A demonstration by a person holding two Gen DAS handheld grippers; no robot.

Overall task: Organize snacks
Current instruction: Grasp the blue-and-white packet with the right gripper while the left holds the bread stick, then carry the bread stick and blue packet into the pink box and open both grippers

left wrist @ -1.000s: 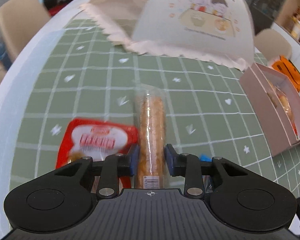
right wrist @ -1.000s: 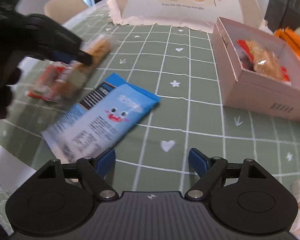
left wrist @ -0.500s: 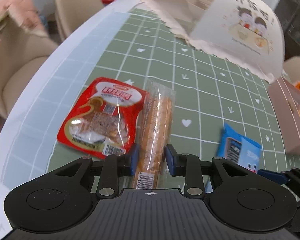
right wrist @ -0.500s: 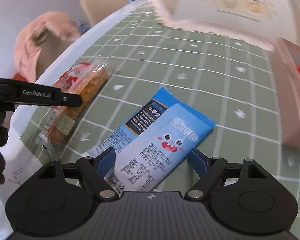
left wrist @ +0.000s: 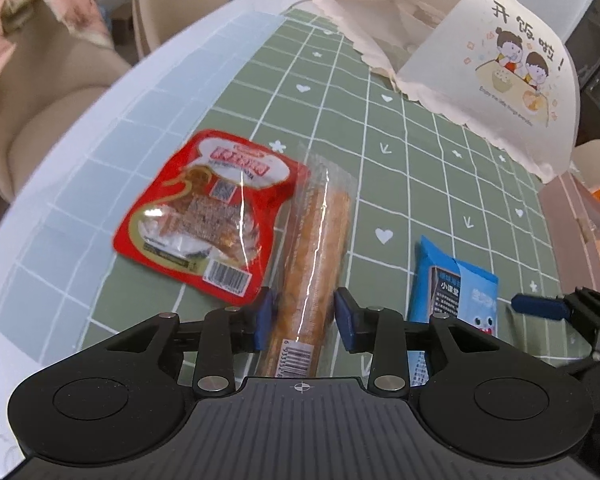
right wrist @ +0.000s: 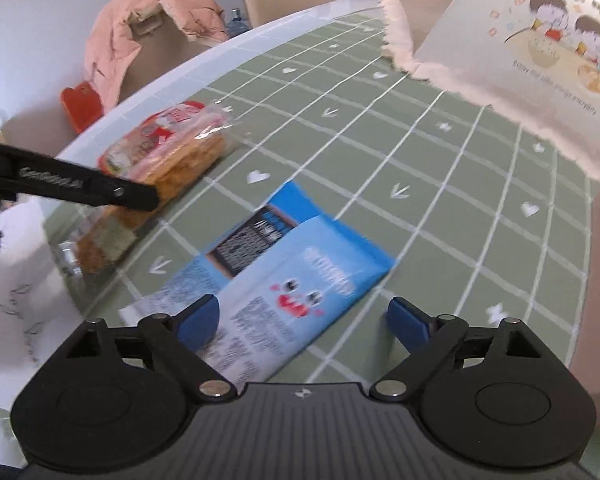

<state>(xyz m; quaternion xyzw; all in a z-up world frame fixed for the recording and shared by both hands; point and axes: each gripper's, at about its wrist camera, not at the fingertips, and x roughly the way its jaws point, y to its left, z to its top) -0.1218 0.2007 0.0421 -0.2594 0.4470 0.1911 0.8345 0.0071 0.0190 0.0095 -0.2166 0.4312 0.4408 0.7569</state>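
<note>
My left gripper (left wrist: 306, 318) is shut on a long clear-wrapped biscuit stick (left wrist: 314, 256), which lies along the green checked cloth. A red snack pouch (left wrist: 210, 216) lies flat just left of the stick. A blue snack packet (left wrist: 452, 300) lies to the right. In the right wrist view my right gripper (right wrist: 302, 320) is open, its blue pads straddling the near end of the blue packet (right wrist: 300, 276). The biscuit stick (right wrist: 168, 184) and the left gripper's finger (right wrist: 80, 188) show at the left there.
A pink cardboard box (left wrist: 580, 224) stands at the right edge of the table. A white folding food cover (left wrist: 480, 60) with a cartoon print stands at the back. Beige chairs (left wrist: 32, 76) and a pink jacket (right wrist: 148, 28) are beyond the table's curved white edge (left wrist: 60, 152).
The left gripper stays shut on the biscuit stick and has lowered it onto the cloth beside the red pouch. The right gripper has moved in over the blue packet's near end.
</note>
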